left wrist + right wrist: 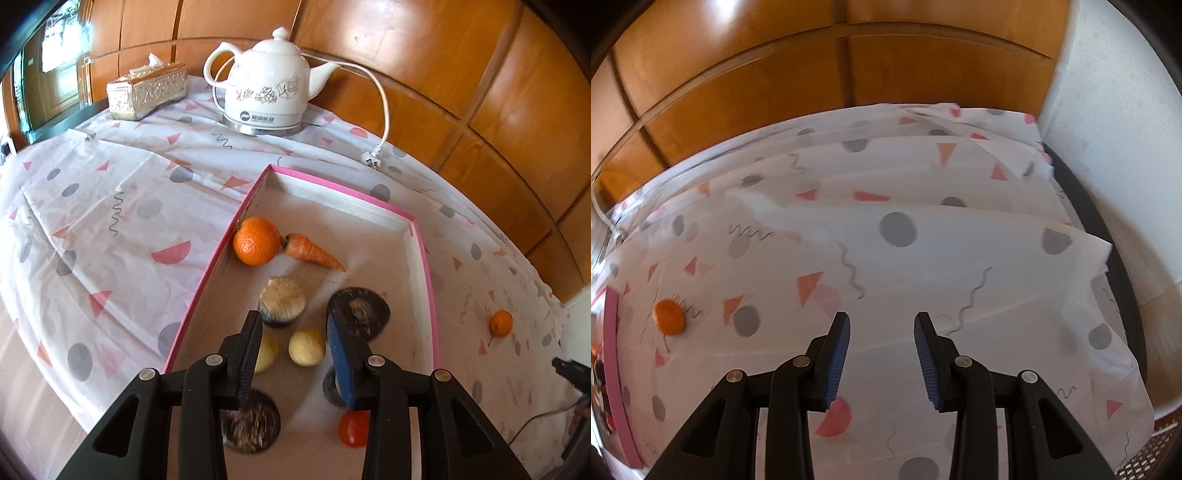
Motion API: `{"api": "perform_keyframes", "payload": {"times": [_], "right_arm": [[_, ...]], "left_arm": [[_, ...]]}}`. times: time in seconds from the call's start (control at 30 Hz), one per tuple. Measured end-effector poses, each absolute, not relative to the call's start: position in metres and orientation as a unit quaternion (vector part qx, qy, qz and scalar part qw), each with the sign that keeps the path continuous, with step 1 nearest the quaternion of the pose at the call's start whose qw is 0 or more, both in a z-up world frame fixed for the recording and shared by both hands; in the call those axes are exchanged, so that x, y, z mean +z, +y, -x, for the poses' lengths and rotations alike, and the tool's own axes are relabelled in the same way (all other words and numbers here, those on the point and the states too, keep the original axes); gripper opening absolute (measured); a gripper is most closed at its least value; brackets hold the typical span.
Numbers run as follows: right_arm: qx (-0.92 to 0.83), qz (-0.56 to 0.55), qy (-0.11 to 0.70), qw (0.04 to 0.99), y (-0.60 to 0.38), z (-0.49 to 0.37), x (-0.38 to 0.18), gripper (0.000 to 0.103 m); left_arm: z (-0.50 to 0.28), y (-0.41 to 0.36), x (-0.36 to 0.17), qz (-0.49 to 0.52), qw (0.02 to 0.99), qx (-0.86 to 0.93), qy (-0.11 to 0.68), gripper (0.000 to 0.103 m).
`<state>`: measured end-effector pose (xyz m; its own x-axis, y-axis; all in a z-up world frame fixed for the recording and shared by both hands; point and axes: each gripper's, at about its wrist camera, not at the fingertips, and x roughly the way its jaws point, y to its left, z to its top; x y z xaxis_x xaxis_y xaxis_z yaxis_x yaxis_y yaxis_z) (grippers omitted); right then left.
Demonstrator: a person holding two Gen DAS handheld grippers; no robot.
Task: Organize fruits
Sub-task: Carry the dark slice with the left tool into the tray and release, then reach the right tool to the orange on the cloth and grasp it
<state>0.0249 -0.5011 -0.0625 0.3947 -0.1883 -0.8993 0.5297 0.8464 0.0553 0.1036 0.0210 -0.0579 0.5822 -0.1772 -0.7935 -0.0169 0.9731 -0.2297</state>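
Brown wood walls stand behind the desk, where the left gripper hangs over the pink box with fingers apart, and the right gripper, also apart and empty, could bump the small orange so it rolls away.

A home setting, likely a living or dining room. Walls are clad in glossy orange-brown wood panelling. A table is covered by a white tablecloth printed with grey dots, pink triangles and squiggles. A white ceramic electric kettle is stood on its metal base, its cord and plug left loose on the cloth. An ornate silver tissue box is set beside the kettle.
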Motion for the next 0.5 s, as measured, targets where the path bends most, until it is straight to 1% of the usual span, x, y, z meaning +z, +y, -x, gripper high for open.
{"api": "perform_keyframes", "payload": {"times": [0.17, 0.5], "right_arm": [[-0.205, -0.131, 0.508, 0.826, -0.485, -0.033, -0.061, 0.036], [-0.175, -0.133, 0.517, 0.827, -0.474, -0.037, -0.066, 0.036]], "left_arm": [[-0.084, 0.026, -0.054, 0.101, 0.887, -0.045, 0.449, 0.042], [-0.063, 0.052, -0.056, 0.122, 0.885, -0.029, 0.447, 0.044]]}}
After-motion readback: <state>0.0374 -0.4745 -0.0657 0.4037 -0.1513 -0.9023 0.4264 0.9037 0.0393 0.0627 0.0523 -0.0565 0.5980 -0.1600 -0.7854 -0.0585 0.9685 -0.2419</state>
